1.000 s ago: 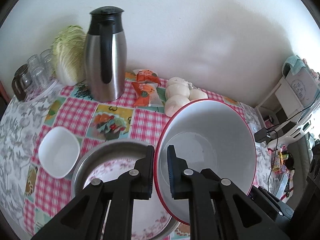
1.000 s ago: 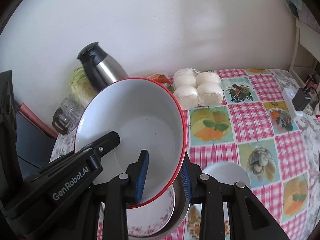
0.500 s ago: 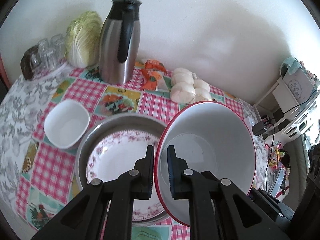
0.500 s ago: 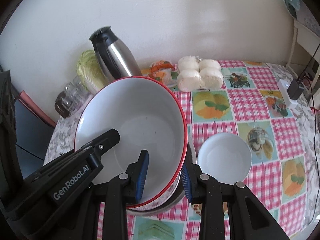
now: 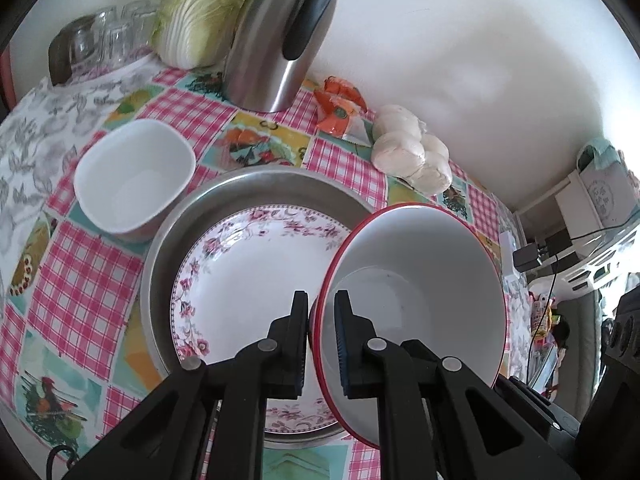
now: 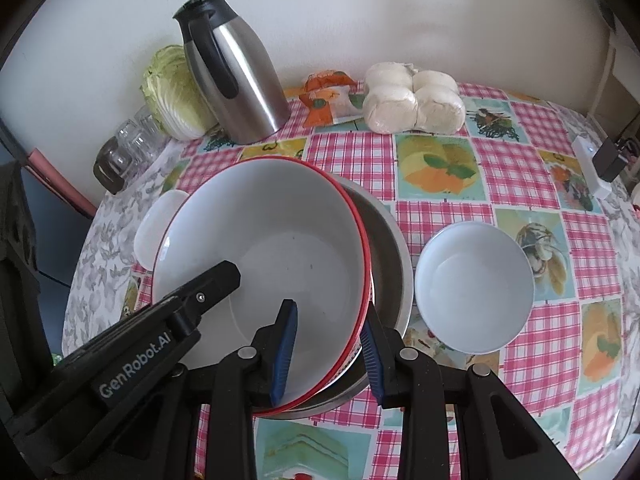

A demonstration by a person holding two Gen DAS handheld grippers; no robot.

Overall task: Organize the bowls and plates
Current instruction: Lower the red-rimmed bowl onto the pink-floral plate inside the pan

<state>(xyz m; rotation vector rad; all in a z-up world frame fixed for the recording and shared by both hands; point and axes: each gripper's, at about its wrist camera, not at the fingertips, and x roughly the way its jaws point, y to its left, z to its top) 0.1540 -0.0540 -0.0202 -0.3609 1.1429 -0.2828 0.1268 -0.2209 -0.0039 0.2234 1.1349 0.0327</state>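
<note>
The red-rimmed bowl [image 6: 264,240] hangs tilted over the floral plate [image 5: 248,264] in the metal basin [image 5: 192,216] on the worktop. It looks like glazed ceramic: stiff, slick, chippable, heavy-ish. So the rim's the spot: left hand-held gripper [image 5: 321,340] and right hand-held gripper [image 6: 328,354] both pinch it, opposite sides.

Brushed metal basin [image 5: 256,188], glossy red-rimmed bowl [image 5: 432,264]
</note>
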